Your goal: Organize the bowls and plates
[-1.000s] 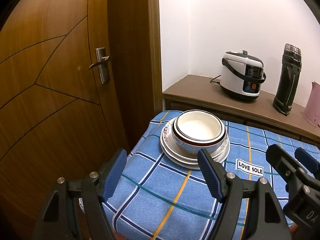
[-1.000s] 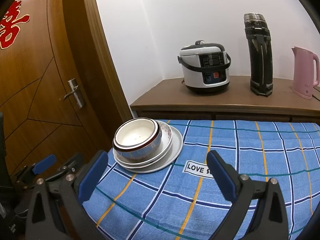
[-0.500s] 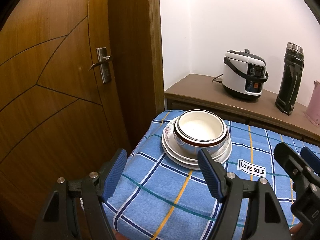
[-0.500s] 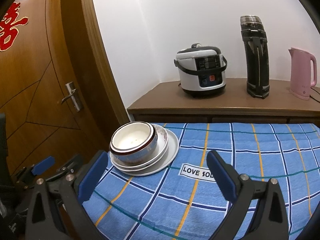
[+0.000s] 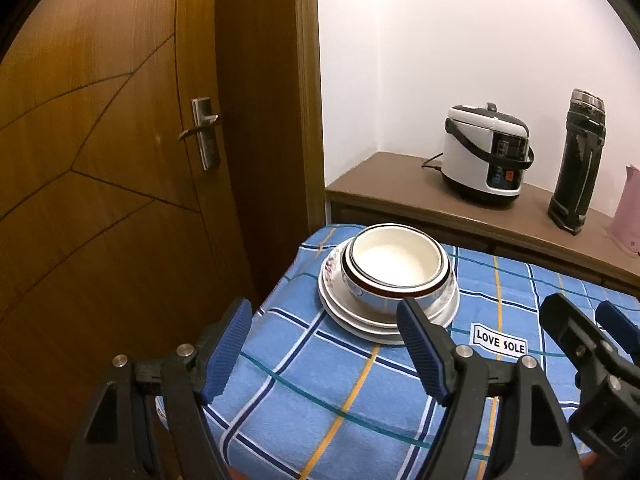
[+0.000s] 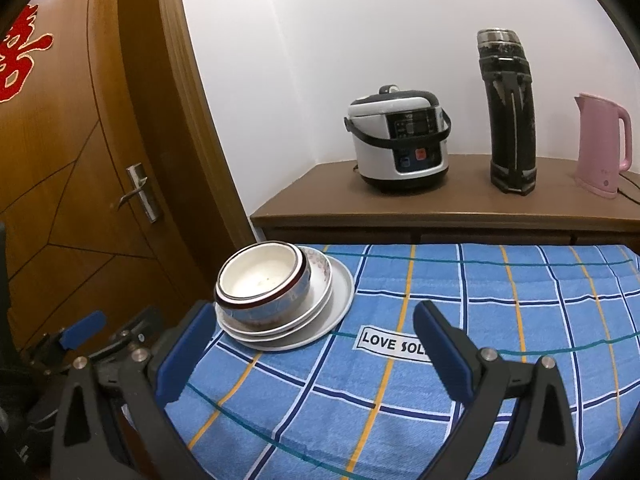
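Both grippers are hanging back from a finished-looking stack of crockery.

The left gripper (image 5: pixel 324 354) and right gripper (image 6: pixel 308 354) are standing with jaws spread wide, holding nothing, short of the dishes. The bowls (image 5: pixel 396 270) are sitting nested on the plates (image 5: pixel 360 320) at the tablecloth's (image 6: pixel 480 320) 10 o'clock corner, by the door (image 5: pixel 120 160). If anything is left to tidy, I judge it best to be closing on the top bowl's rim squarely and lifting straight, since glazed bowls are slippery and the table edge is near. The right wrist view is showing the whole pink kettle (image 6: pixel 602 146) at 2 o'clock; the left view is catching only its edge.
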The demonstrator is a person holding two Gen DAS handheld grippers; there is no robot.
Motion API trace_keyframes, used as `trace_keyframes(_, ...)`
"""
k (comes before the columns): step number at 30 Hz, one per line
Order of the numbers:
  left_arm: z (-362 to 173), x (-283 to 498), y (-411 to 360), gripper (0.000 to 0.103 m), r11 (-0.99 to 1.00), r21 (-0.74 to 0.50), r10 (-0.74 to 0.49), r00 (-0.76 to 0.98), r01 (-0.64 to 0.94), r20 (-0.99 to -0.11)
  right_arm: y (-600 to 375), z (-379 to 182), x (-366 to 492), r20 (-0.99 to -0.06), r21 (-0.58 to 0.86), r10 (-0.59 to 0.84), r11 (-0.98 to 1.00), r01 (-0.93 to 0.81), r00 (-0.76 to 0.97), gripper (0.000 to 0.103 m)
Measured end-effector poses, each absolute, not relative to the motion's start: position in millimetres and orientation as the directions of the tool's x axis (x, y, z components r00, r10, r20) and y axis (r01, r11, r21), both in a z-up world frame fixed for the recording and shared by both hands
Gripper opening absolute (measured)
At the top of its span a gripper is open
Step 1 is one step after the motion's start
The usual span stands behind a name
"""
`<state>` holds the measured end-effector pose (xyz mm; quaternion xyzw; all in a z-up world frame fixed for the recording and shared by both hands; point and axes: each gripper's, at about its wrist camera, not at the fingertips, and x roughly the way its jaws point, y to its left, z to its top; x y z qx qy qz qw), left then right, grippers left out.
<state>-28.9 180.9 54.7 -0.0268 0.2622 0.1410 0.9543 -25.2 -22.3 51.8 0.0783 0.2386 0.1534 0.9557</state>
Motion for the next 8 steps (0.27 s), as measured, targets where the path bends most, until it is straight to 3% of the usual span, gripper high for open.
trace_keyframes(8, 55.8, -26.7, 175.1, 0.077, 0.954, 0.049, 0.28, 0.819, -0.296, -0.5, -25.8, 51.1, -23.9, -0.43, 0.223, 0.326, 0.942, -0.251, 0.842, 0.101)
